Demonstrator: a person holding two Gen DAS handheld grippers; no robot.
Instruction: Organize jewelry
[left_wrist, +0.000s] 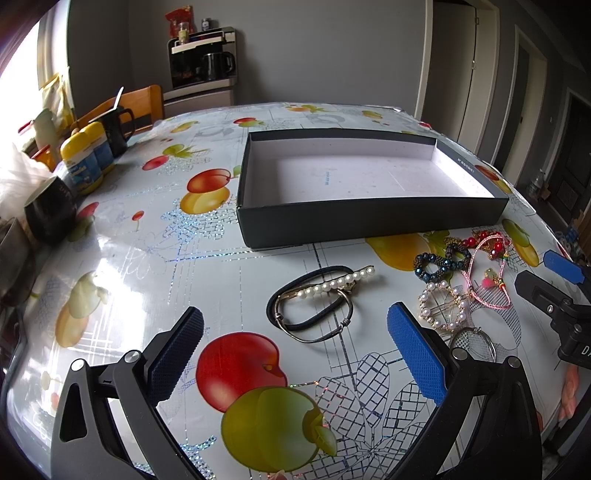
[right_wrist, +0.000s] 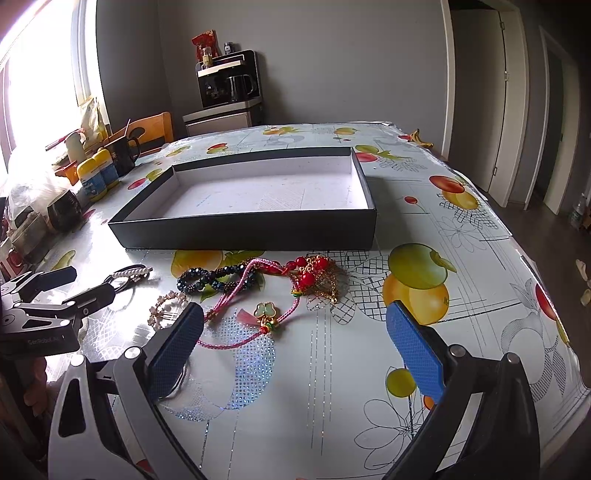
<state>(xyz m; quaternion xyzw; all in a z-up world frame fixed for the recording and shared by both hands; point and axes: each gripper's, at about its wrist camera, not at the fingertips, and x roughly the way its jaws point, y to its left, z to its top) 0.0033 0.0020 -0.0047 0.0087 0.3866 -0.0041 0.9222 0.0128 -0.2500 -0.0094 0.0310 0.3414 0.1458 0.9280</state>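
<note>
A shallow black box (left_wrist: 369, 219) (right_wrist: 243, 232) with a white, empty inside stands mid-table. In front of it lies jewelry: a pearl hair clip (left_wrist: 338, 283) over a black hair tie (left_wrist: 314, 320) and a metal hoop (left_wrist: 317, 334), a dark beaded bracelet (left_wrist: 441, 264) (right_wrist: 214, 278), a pearl ring clip (left_wrist: 441, 308) (right_wrist: 162, 308), a pink cord with a green pendant (right_wrist: 266, 312) (left_wrist: 484, 280), and red beads with gold chain (right_wrist: 314, 275) (left_wrist: 487, 240). My left gripper (left_wrist: 295, 352) is open, just short of the hair tie. My right gripper (right_wrist: 295, 345) is open, just short of the pink cord.
The table has a glossy fruit-print cloth (right_wrist: 424, 332). Yellow-capped bottles (left_wrist: 86, 158), a black mug (left_wrist: 116, 129) and dark cups (left_wrist: 50, 214) crowd the left edge. A wooden chair (left_wrist: 142, 103) and a coffee machine (left_wrist: 201, 59) stand behind. The table drops off at the right (right_wrist: 554, 295).
</note>
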